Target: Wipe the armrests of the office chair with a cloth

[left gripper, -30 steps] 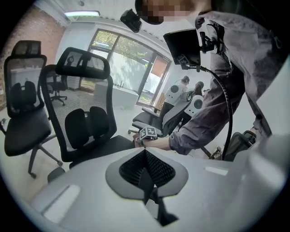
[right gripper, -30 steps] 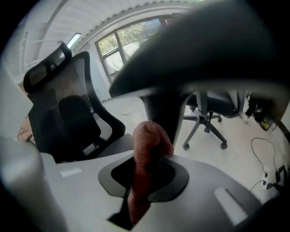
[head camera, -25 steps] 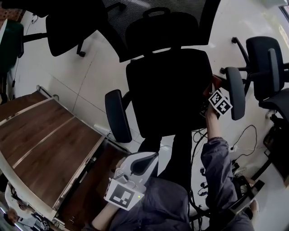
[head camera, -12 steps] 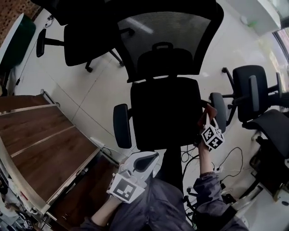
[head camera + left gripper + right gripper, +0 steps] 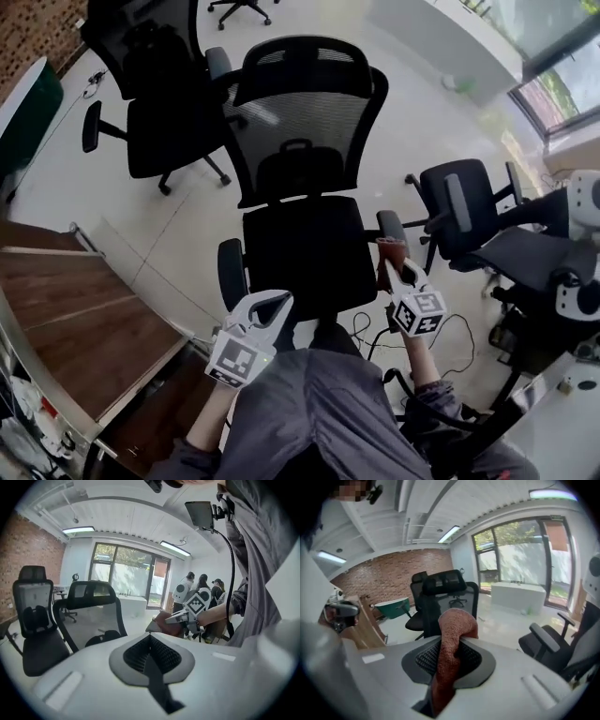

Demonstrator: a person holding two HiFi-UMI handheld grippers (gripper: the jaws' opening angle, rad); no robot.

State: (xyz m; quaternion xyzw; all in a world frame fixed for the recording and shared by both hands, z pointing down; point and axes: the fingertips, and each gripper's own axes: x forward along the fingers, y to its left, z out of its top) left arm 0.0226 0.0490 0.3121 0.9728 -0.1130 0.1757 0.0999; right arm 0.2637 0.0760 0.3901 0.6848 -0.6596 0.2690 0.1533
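Comparing with a second ago, the big change is the right gripper point(image 5: 398, 274): it was up alongside the middle of the right armrest point(image 5: 389, 225), and now it's come back toward the person and sits just off the pad's near end. It's still clenched on the cloth point(image 5: 450, 653). The right gripper view shows the reddish-brown terry pinched between the jaws and flopping up over the top. From the head view the cloth is right at the front tip of that armrest, but I can't tell if it's actually touching or just off it. The head camera has also tipped up, so the whole chair point(image 5: 300, 248) plus the room behind it is in frame now. The left gripper point(image 5: 274, 307) hasn't really done anything; it hangs low by the person's lap, near the left armrest point(image 5: 231, 272). Its jaws are pressed together with nothing in them. My read: that looks like one wipe stroke dragged front-ward along the right armrest and finishing off the end. So either that side gets another pass or the cloth has to travel across the seat to the left armrest, which looks untouched. I'd call it maybe halfway at best.
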